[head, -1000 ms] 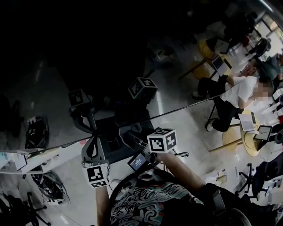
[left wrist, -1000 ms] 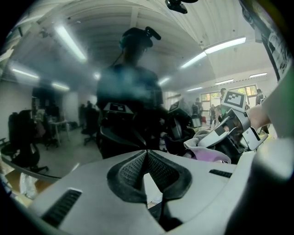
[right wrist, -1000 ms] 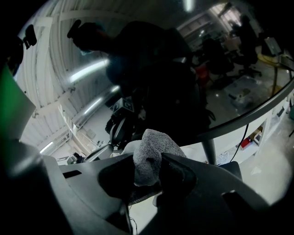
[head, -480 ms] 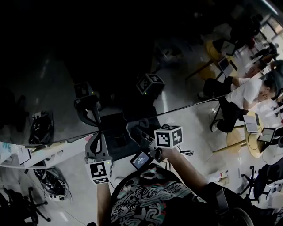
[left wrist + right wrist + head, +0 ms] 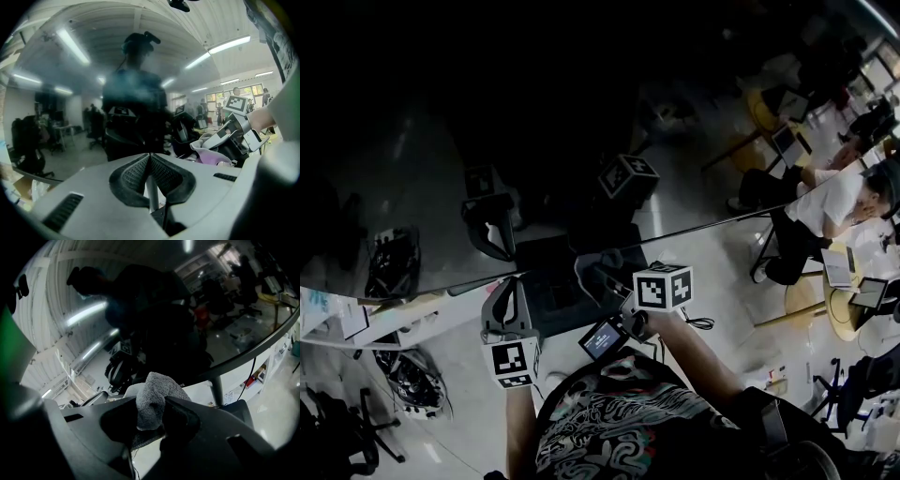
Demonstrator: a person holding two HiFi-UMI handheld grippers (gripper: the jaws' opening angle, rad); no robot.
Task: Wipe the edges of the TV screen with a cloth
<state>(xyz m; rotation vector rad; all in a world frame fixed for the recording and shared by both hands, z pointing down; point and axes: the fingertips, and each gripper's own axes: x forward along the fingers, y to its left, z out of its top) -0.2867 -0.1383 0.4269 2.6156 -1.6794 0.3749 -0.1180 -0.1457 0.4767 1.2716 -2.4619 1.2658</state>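
The TV screen (image 5: 534, 112) is a big dark glass that mirrors the room and both grippers. Its lower edge (image 5: 722, 222) runs slantwise across the head view. My right gripper (image 5: 598, 278) sits just below that edge, shut on a grey cloth (image 5: 153, 397) that bulges out between its jaws. In the right gripper view the gripper (image 5: 150, 416) points at the screen's curved edge (image 5: 253, 350). My left gripper (image 5: 501, 286) is held near the edge further left. Its jaws (image 5: 150, 157) are shut with nothing between them. The left gripper view also catches the cloth (image 5: 211, 152) to the right.
The TV's dark stand base (image 5: 548, 300) lies below the grippers, and its post (image 5: 216, 391) is beside the cloth. A white shelf with cables (image 5: 394, 323) is at the left. People sit at desks with laptops (image 5: 825, 216) at the right, beside round yellow tables (image 5: 844, 314).
The right gripper with the cloth has drifted slightly right along the lower edge. The left gripper has barely moved. The head view has shifted a little.
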